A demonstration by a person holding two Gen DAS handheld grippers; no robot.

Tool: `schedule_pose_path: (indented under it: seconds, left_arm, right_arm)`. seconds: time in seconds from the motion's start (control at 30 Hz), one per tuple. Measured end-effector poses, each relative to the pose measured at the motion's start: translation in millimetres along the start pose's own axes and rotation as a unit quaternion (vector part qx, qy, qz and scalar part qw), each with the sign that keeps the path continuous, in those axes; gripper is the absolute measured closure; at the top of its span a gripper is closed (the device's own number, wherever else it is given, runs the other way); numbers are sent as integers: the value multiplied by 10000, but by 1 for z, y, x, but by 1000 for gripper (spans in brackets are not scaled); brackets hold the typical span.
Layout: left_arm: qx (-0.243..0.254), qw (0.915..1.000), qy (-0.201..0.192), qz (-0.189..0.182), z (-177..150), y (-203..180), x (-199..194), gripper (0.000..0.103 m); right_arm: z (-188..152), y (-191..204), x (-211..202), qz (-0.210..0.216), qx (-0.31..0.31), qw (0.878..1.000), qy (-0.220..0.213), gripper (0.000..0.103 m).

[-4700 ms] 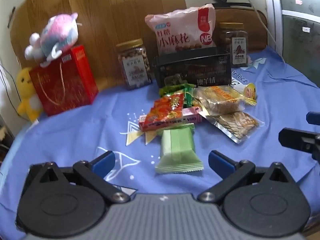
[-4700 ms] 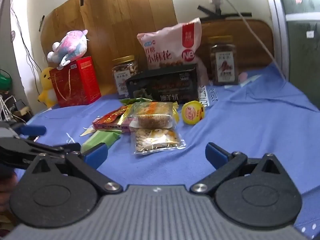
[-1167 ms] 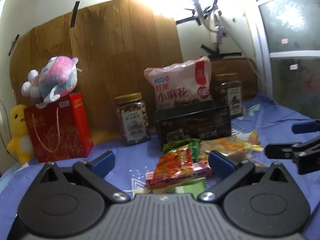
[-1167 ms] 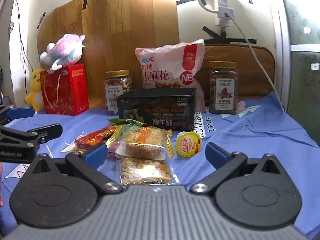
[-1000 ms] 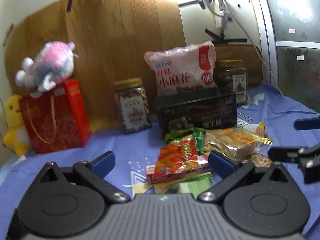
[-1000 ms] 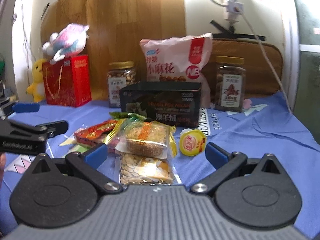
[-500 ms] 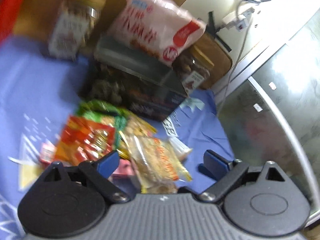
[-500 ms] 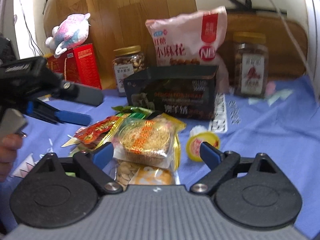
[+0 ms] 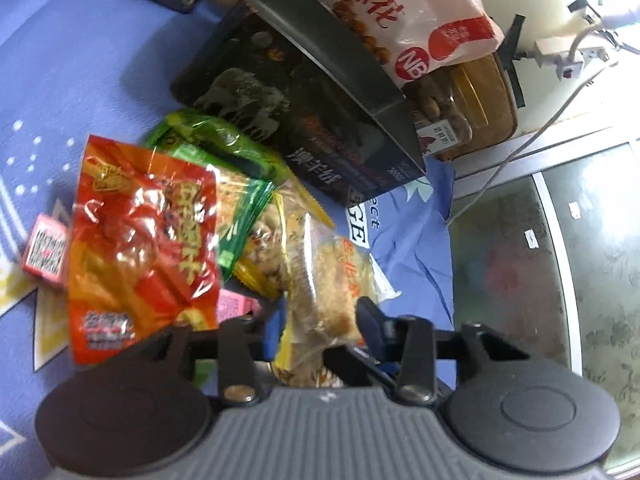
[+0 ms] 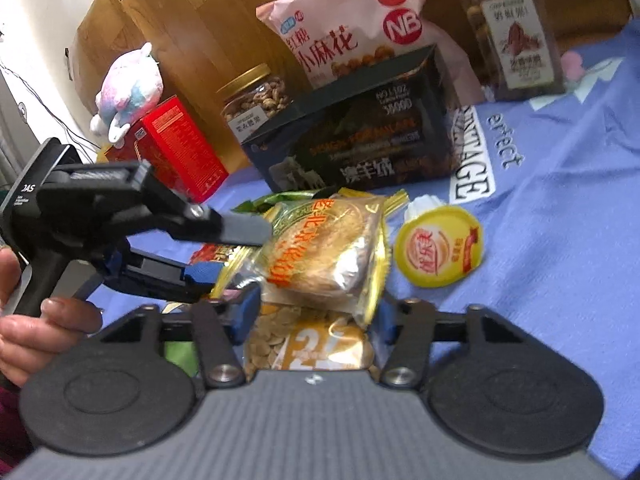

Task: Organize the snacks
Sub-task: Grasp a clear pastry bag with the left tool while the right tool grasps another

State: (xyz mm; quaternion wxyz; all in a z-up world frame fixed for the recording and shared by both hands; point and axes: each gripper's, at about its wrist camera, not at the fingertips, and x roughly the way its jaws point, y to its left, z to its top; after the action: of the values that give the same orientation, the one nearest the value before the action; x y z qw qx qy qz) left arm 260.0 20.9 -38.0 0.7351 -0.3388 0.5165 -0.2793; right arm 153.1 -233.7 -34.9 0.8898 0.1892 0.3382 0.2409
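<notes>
Pastry packet (image 10: pixel 324 248) pinched in left claw (image 9: pixel 312 320), right claw (image 10: pixel 316 312) around seed packet (image 10: pixel 276 340), grip unclear — both just closing, "NB" bag (image 10: pixel 348 20) behind.

The cake packet (image 10: pixel 324 248) lies atop the seed packet (image 10: pixel 308 350) — the jelly cup (image 10: pixel 438 252) just right of it, the dark box (image 10: pixel 360 140) behind, the twist-snack bag (image 10: pixel 352 28) and jars behind that.

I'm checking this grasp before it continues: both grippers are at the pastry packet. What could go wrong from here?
1. The left gripper and right gripper have both just been closing with the same pastry packet between their fingers. Opposing pulls could tear the wrapper or crush the pastry.
2. The seed packet lies beneath it, also between the right fingers, and might get dragged along.
</notes>
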Motion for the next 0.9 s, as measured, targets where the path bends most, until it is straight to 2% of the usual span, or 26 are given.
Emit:
schedule_pose_path:
  seconds: [0.17, 0.37, 0.57, 0.7, 0.9]
  left_arm:
    - [68, 9998, -113, -137, -7, -2, -16, 68]
    - [173, 9991, -244, -306, -20, 1, -44, 68]
    - [221, 9986, -385, -272, -36, 15, -69, 68]
    - [185, 9990, -390, -152, -42, 31, -75, 69]
    - [159, 9991, -357, -147, -44, 46, -73, 69]
  right_arm:
    - [-3, 10, -11, -54, -223, 9995, -196, 61]
    - [-8, 39, -23, -112, -733, 9964, -418, 62]
    - [-20, 59, -21, 93, -879, 9956, -302, 61]
    - [-31, 65, -9, 178, -884, 9959, -71, 58]
    - [-38, 66, 3, 269, -713, 9969, 178, 42]
